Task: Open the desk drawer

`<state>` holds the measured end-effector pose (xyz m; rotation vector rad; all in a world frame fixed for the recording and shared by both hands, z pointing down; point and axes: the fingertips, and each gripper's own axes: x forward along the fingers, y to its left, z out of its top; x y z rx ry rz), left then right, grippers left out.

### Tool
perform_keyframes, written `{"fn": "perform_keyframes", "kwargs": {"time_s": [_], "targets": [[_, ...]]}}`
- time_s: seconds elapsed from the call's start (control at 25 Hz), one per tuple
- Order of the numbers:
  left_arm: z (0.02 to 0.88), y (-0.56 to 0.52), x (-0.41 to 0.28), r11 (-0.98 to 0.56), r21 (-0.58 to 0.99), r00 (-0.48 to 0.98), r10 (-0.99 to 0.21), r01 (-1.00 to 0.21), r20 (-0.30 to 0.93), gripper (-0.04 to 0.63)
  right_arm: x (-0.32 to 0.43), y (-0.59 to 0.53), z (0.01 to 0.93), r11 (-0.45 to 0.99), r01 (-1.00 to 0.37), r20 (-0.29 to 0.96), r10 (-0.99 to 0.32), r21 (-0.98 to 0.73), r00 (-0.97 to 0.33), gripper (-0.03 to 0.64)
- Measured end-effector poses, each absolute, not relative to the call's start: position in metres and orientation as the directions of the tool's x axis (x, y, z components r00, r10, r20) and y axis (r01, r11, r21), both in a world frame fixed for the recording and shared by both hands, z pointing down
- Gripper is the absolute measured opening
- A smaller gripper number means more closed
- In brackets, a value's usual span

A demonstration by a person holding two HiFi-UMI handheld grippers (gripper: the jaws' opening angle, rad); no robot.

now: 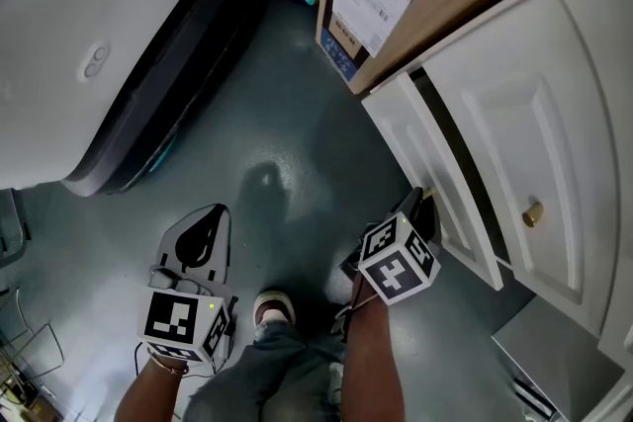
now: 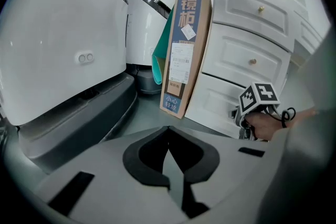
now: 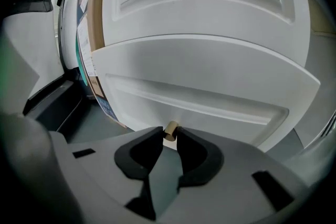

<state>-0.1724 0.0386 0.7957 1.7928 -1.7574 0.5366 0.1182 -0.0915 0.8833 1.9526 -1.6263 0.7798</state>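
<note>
Head view: the right gripper [image 1: 420, 210] is at the front of the bottom drawer [image 1: 440, 175] of the white desk [image 1: 554, 114], low near the floor [image 1: 287, 143]. That drawer stands a little out from the desk, with a dark gap behind its front. The left gripper [image 1: 210, 218] hangs well apart from it, over bare floor.

Left gripper view: its fingers [image 2: 143, 159] are together with nothing between them.

Right gripper view: the fingers [image 3: 198, 150] are narrow and clamp the small brass knob [image 3: 170, 131] at the middle of the drawer front. The knob looks like the only hold. It seems hard, smooth and short, so a sideways tug could slip off; a straight pull suits it. The front looks stiff. The drawer's contents are unseen, so I cannot judge its weight.
</note>
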Motion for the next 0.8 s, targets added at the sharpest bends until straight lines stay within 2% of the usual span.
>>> {"fn": "perform_keyframes", "kwargs": {"time_s": [0.8], "targets": [[0.779, 0.09, -0.194, 0.132, 0.125, -0.018, -0.755, -0.983, 0.655, 0.017, 0.087, -0.04, 0.884, -0.14, -0.99, 0.711, -0.697, -0.001, 0.098, 0.091]]}}
